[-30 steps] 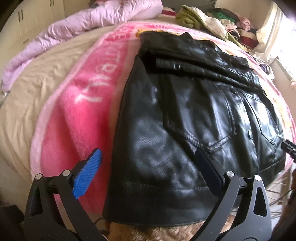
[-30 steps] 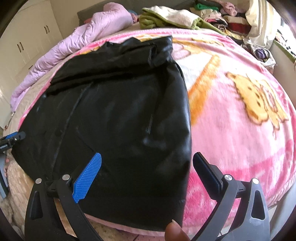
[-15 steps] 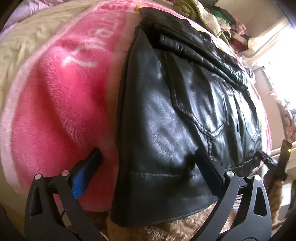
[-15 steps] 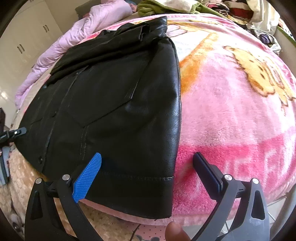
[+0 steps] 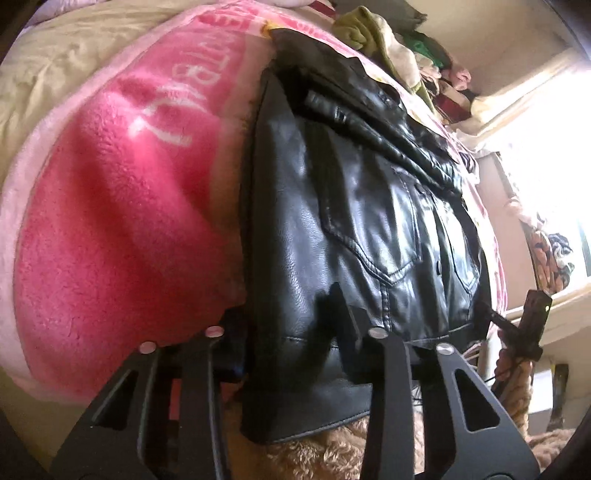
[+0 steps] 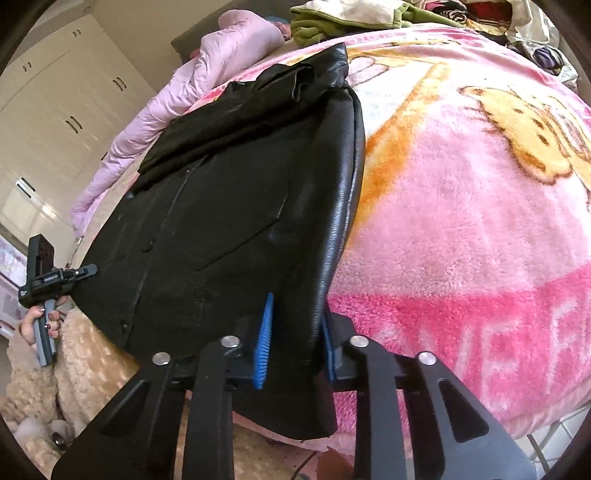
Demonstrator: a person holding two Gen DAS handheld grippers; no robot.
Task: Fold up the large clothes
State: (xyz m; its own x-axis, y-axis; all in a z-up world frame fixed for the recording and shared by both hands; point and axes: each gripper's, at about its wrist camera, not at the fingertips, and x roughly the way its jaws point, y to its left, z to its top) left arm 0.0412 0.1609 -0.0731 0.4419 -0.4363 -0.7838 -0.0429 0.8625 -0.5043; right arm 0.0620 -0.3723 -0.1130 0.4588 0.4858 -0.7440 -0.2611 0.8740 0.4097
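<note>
A black leather jacket [image 5: 354, 229] lies flat on a pink fleece blanket [image 5: 122, 221], sleeves folded across its upper part, hem hanging over the bed's near edge. My left gripper [image 5: 291, 325] is shut on the jacket's hem at its left corner. In the right wrist view the same jacket [image 6: 236, 206] lies on the blanket [image 6: 472, 221]. My right gripper [image 6: 295, 332] is shut on the hem at the jacket's right corner, blue pads pinching the leather. The left gripper [image 6: 79, 273] shows at the far left, held by a hand.
A lilac duvet [image 6: 207, 85] lies bunched at the bed's far left. A pile of clothes [image 6: 354, 14] sits at the head of the bed. A beige fluffy cover [image 6: 92, 354] hangs below the bed edge. White wardrobes [image 6: 62, 110] stand on the left. A bright window [image 5: 546, 147] is on the right.
Both grippers have moved forward and down to the jacket's hem and closed on it, each at one bottom corner. They were open before.
</note>
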